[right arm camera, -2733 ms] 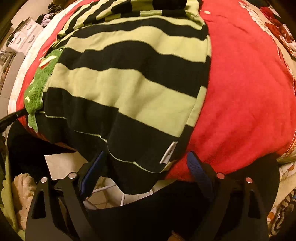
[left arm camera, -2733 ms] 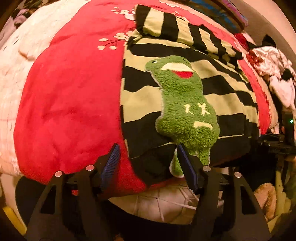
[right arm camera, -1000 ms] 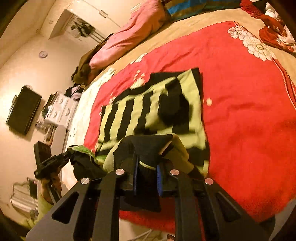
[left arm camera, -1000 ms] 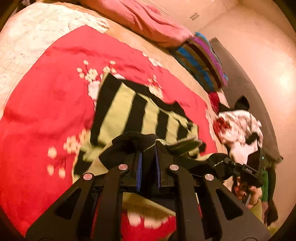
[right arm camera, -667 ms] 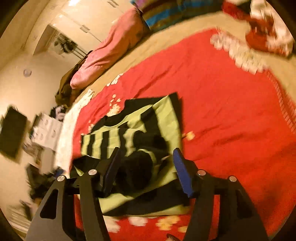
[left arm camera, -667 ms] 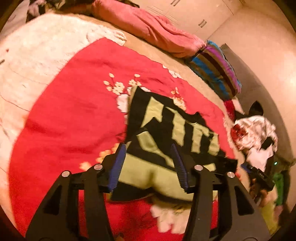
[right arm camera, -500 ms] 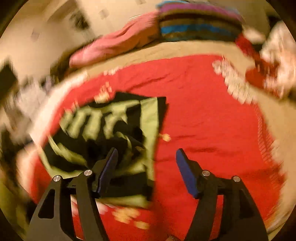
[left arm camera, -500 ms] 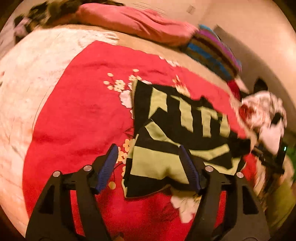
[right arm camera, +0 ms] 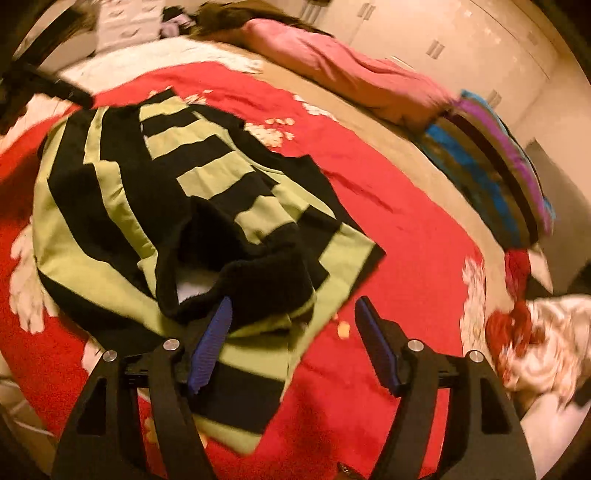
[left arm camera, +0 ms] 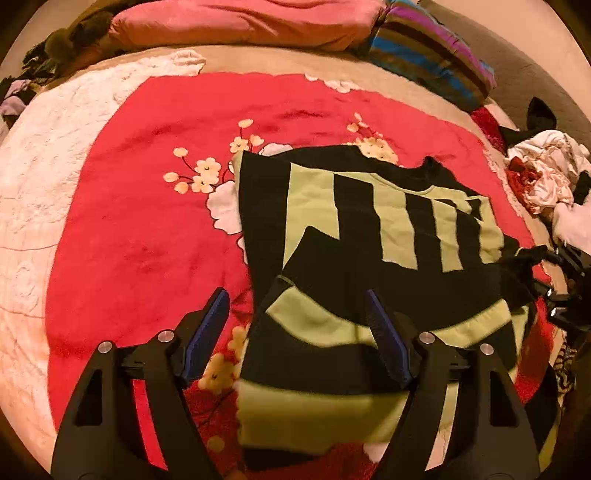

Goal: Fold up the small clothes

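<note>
Both tools, left tool (left arm camera: 297,328) and right tool (right arm camera: 291,341), jaws just opened wide, gripping nothing; folded striped sweater (left arm camera: 369,236) below, on red blanket (left arm camera: 147,229).

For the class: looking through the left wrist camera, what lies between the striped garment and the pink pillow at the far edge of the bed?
In the left wrist view, only bedding lies between the striped garment and the pink pillow: the red flowered blanket, then a tan strip of bed cover.
</note>
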